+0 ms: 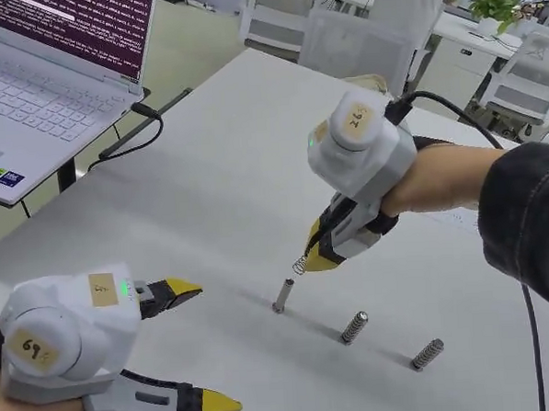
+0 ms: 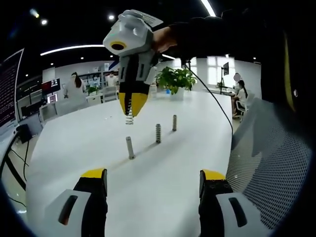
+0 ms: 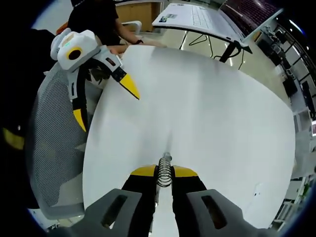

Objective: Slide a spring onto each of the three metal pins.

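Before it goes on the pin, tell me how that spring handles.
The spring, a thin open coil pinched in the right gripper, probably flexes and squashes easily. It looks very light. Dropped on the smooth table, it would likely roll.

1. The right tool [image 1: 314,255] hangs in the air and points steeply down. Its jaws are closed on a small spring [image 1: 300,264], which sticks out at the tips.
2. The right forearm [image 1: 443,174] reaches in from the right side, with a dark sleeve [image 1: 528,211] behind the wrist.
3. The left tool [image 1: 205,347] is held low and near the body. Its jaws stand wide apart and grip nothing.
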The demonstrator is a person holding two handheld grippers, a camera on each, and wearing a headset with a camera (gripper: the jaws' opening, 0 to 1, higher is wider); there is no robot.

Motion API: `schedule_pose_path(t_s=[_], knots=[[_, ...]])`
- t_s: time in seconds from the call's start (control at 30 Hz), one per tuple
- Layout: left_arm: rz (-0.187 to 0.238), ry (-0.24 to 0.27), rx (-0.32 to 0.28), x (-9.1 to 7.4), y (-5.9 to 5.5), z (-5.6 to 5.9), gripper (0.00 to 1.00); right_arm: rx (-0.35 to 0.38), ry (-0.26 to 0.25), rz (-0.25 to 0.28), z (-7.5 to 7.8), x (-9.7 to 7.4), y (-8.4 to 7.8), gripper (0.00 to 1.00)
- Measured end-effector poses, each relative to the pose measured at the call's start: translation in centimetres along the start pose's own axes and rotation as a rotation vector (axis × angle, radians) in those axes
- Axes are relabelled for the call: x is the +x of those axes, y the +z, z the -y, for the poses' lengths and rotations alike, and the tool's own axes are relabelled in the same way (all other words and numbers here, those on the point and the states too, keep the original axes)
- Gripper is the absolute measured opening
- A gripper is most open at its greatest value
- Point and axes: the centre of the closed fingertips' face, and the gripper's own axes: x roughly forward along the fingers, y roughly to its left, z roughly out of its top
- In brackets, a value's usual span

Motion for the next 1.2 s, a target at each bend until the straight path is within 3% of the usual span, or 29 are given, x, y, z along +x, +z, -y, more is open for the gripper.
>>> schedule_pose_path(t_s=[0.5,1.2], knots=[[-0.017,0.0,0.039,0.2,-0.6,-0.2,0.76,0.003,0.036,-0.078,0.6,2.3,-0.9,0.08],[-0.021,-0.013,0.041,0.2,-0.9,0.0,0.75,-0.011,0.064,-0.107,0.6,3.5,-0.7,0.08]])
